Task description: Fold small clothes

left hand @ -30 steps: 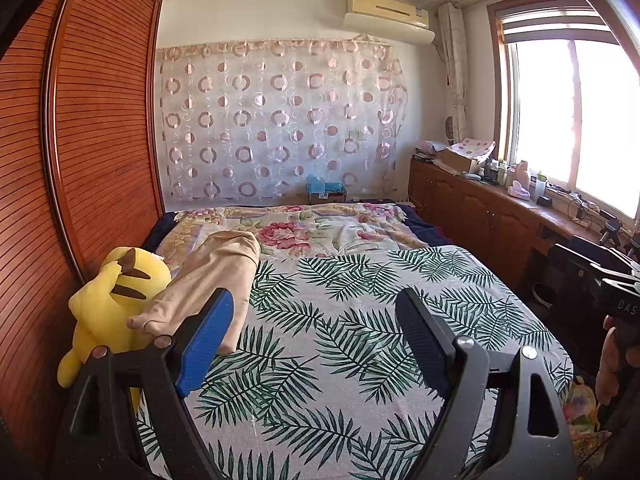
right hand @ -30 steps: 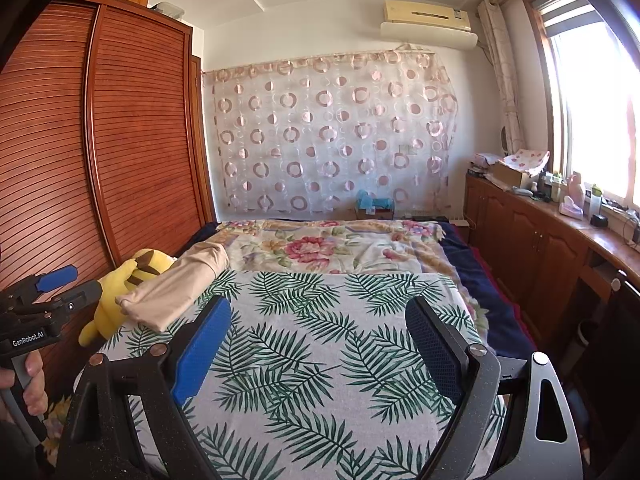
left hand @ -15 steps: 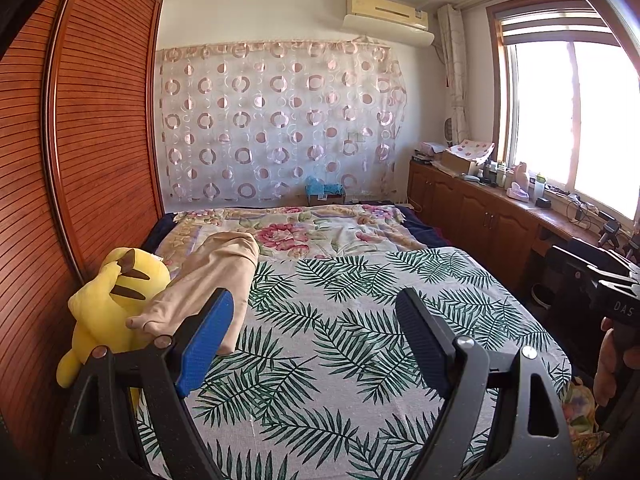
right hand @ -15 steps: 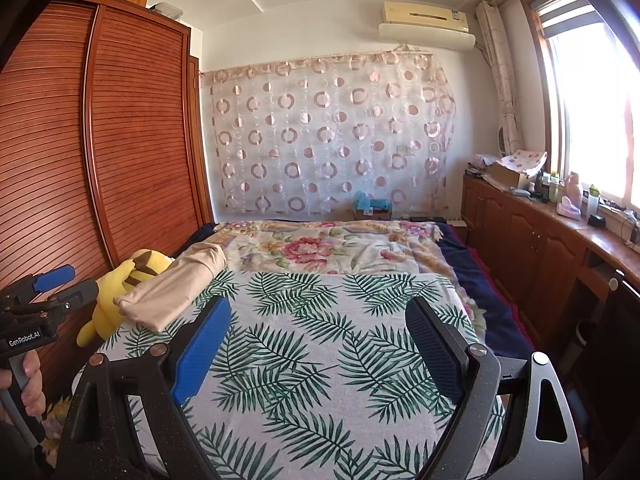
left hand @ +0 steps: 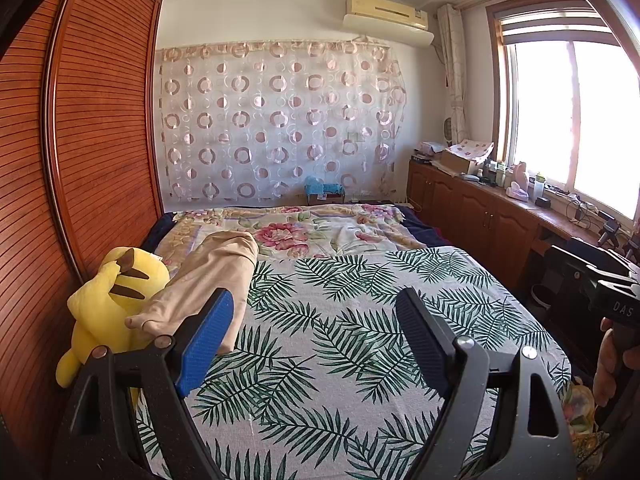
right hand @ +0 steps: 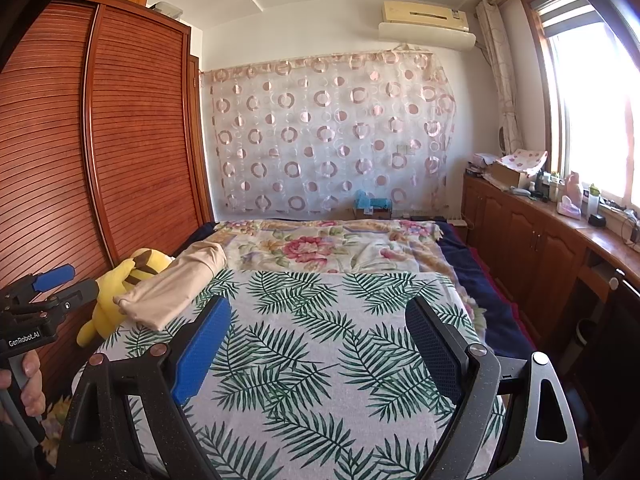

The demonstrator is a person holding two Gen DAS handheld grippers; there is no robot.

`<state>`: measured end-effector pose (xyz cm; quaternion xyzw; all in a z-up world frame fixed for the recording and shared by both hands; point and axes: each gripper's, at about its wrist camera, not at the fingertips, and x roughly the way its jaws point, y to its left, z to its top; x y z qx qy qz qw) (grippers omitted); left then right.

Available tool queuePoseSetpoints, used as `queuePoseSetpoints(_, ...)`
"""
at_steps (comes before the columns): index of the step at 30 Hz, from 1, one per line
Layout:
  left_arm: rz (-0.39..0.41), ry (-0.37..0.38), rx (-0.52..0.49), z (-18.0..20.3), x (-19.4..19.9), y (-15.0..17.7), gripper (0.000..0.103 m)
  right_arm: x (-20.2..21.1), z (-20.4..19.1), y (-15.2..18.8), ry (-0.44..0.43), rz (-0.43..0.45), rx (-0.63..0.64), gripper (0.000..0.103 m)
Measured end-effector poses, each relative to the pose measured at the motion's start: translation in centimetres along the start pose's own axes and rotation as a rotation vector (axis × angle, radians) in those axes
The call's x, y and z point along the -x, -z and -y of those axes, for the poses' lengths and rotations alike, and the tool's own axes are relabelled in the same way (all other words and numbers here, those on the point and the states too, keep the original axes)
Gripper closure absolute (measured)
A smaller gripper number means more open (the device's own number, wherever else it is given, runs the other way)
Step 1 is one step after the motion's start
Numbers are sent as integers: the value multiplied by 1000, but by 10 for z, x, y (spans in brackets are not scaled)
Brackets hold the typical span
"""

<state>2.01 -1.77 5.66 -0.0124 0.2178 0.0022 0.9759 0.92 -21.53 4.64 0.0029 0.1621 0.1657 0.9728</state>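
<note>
Meanwhile, the left gripper (left hand: pixel 316 312) and right gripper (right hand: pixel 320 320) are hovering wide open and empty over the palm-leaf bedspread (left hand: pixel 360 320), while the folded beige garment (left hand: pixel 208 280) is lying against the yellow plush toy (left hand: pixel 108 304).

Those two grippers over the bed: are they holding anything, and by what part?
Nothing is held. The left gripper and right gripper are both open over the bed, and the beige garment lies untouched beside the yellow plush.
</note>
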Motion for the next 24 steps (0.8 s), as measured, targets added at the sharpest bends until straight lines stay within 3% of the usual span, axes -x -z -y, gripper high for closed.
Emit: queuePoseSetpoints(24, 2, 0, 1, 0, 0, 1, 19, -2, 1, 0, -4, -1, 0, 13)
